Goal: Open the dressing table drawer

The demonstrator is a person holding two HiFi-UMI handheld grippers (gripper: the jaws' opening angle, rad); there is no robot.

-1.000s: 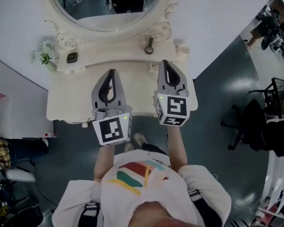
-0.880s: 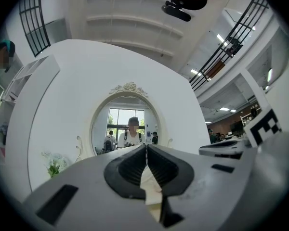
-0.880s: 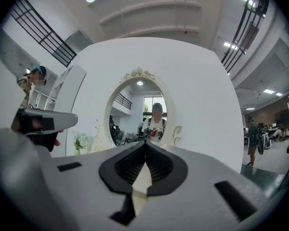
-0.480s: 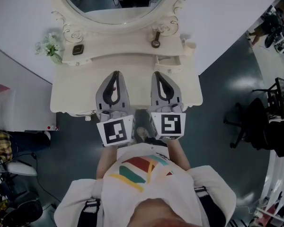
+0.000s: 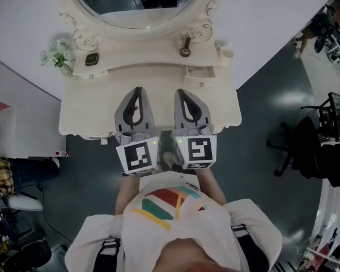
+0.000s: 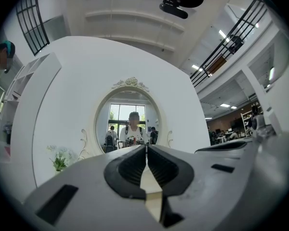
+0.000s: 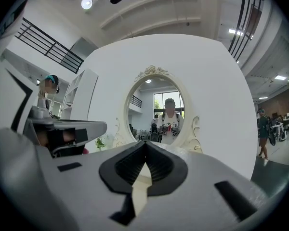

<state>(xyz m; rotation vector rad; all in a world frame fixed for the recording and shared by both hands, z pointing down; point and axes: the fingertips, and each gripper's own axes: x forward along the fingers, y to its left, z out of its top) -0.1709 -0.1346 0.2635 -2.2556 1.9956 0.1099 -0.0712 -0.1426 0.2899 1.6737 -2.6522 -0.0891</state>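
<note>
The small drawer [image 5: 199, 75] sits toward 1 o'clock on the desk [image 5: 90, 115], below the mirror [image 5: 137, 7]. It looks pulled out, though the head view shows it small. Your right gripper [image 5: 181, 93] hovers at its 7 o'clock, jaws pressed together on nothing. Your left gripper [image 5: 137, 89] is at the right one's 9 o'clock, jaws also together.

Matt cream dressing table [image 5: 90, 112], glossy dark floor [image 5: 272, 112]
</note>
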